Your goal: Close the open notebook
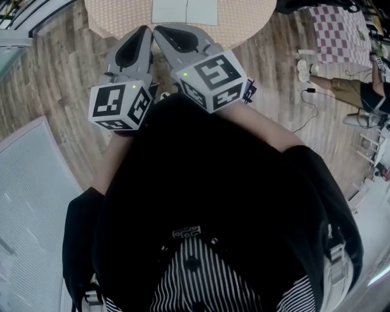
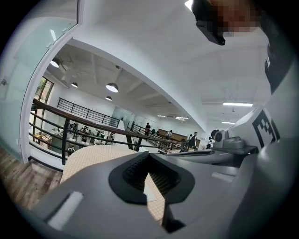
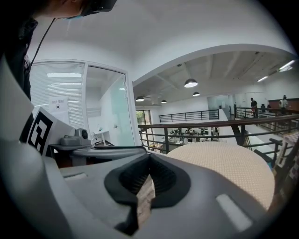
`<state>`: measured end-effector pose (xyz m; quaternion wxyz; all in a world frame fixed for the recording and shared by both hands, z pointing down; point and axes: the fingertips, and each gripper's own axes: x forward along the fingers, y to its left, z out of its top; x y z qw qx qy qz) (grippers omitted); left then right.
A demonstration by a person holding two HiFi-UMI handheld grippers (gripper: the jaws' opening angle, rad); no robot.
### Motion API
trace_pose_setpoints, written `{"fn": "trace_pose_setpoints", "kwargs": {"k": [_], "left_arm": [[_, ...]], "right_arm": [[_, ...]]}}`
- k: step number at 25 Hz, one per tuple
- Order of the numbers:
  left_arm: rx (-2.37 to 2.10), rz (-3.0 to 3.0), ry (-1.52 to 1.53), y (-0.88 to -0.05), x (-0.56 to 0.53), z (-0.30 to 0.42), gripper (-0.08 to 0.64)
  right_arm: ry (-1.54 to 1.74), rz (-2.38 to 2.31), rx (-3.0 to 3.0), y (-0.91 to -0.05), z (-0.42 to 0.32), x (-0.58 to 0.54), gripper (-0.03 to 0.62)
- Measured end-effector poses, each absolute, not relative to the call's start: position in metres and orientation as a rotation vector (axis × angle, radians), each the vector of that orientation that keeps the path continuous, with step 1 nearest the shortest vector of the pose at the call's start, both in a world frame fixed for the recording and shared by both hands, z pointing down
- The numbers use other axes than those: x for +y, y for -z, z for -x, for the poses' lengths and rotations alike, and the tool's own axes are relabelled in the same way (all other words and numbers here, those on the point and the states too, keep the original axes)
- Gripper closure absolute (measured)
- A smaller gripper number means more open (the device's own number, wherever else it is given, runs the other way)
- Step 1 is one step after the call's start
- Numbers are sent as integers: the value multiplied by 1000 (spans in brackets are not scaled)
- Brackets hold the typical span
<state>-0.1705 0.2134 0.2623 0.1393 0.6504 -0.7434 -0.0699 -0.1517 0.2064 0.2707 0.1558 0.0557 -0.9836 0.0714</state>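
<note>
The open notebook (image 1: 184, 11) lies white and flat on a round table (image 1: 244, 24) with a beige patterned top, at the upper edge of the head view. Both grey grippers are held close to the person's chest and point toward the table, short of its near edge. The left gripper (image 1: 145, 30) is shut with nothing in it, and so is the right gripper (image 1: 159, 29); their tips almost touch. In the left gripper view the jaws (image 2: 148, 155) meet over the table (image 2: 93, 156). In the right gripper view the jaws (image 3: 149, 156) meet beside the table (image 3: 224, 163).
Wooden floor (image 1: 55, 73) surrounds the table. A checkered cloth (image 1: 335, 30) and a seated person (image 1: 359, 91) are at the far right, with a cable (image 1: 311, 91) on the floor. A pale ribbed panel (image 1: 30, 201) lies at the left. A dark railing (image 2: 93, 126) runs beyond the table.
</note>
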Motion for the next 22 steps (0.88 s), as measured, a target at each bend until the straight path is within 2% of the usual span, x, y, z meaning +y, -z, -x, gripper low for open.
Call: {"fn": "trace_pose_setpoints", "kwargs": {"k": [22], "left_arm": [[-2072, -1835, 59, -279, -45, 225, 572]], "right_arm": [[-415, -139, -2769, -289, 210, -54, 591]]}}
